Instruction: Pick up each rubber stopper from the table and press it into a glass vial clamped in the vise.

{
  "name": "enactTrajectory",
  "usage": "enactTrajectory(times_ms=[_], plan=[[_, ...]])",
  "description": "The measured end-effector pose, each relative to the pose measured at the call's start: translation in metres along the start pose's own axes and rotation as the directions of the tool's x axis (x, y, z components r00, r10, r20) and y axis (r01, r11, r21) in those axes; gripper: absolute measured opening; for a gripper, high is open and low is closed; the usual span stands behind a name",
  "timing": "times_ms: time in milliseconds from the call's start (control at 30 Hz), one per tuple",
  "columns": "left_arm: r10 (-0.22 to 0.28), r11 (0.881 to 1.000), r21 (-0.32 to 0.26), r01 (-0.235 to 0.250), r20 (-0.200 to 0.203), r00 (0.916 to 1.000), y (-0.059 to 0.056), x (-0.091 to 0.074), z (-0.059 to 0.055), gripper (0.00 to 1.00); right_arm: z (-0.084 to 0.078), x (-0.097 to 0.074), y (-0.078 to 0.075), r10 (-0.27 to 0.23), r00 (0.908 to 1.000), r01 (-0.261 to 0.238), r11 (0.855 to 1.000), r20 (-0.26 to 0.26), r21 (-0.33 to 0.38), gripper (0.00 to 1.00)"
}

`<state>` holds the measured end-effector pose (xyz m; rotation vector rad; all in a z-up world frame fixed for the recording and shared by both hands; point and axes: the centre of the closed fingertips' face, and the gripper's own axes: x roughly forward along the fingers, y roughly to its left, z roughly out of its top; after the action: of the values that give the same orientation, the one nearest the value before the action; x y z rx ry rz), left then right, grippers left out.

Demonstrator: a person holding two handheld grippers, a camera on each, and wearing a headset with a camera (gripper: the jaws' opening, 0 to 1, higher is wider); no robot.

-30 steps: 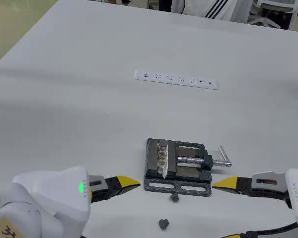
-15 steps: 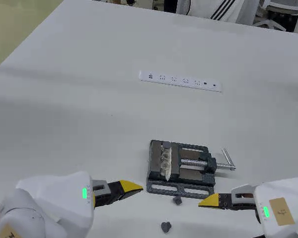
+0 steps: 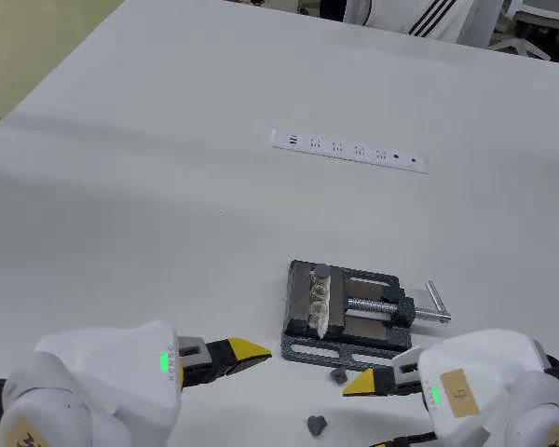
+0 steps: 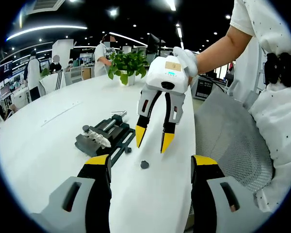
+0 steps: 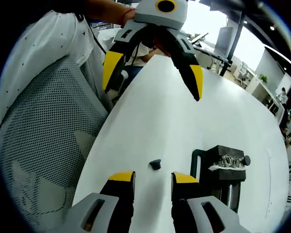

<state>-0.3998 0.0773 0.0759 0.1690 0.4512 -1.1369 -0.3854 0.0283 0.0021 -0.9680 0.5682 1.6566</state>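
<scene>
Head view, nearest first: the left tool (image 3: 235, 355) and the right tool (image 3: 361, 383) are held low over the white counter (image 3: 149, 214), tips aimed at each other. Both are empty. In its own gripper view the left tool is spread wide, and the right tool is parted by a narrower gap. Between them a small dark rubber stopper (image 3: 317, 426) lies loose on the counter. A second stopper (image 3: 339, 375) lies just beside the base of the vise (image 3: 354, 321). In the vise, glass vials (image 3: 319, 303) are clamped in a row; the farthest seems to carry a dark cap, though it is too small to be sure. Well beyond lies a white power strip (image 3: 349, 151).

The stopper is likely light, soft and grippy, so a modest squeeze should hold it. It looks best pinched across its sides near the wider end, leaving the plug end free. The vials are fragile, so the press should go straight down and gently.
</scene>
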Motion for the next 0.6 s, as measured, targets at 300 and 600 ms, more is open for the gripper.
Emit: enactTrajectory(times_ms=[300,600], plan=[[0.008,1.000,-0.009,-0.008,0.003,1.0000,0.001,-0.002,-0.002,0.65,-0.001,0.016,-0.003,0.028,0.9992,-0.029,0.999,-0.029,-0.042,0.19],[0.014,1.000,-0.018,-0.014,0.007,0.9999,0.003,-0.003,-0.002,0.64,-0.003,0.025,-0.004,0.057,0.9970,-0.060,0.996,-0.052,-0.066,0.13]])
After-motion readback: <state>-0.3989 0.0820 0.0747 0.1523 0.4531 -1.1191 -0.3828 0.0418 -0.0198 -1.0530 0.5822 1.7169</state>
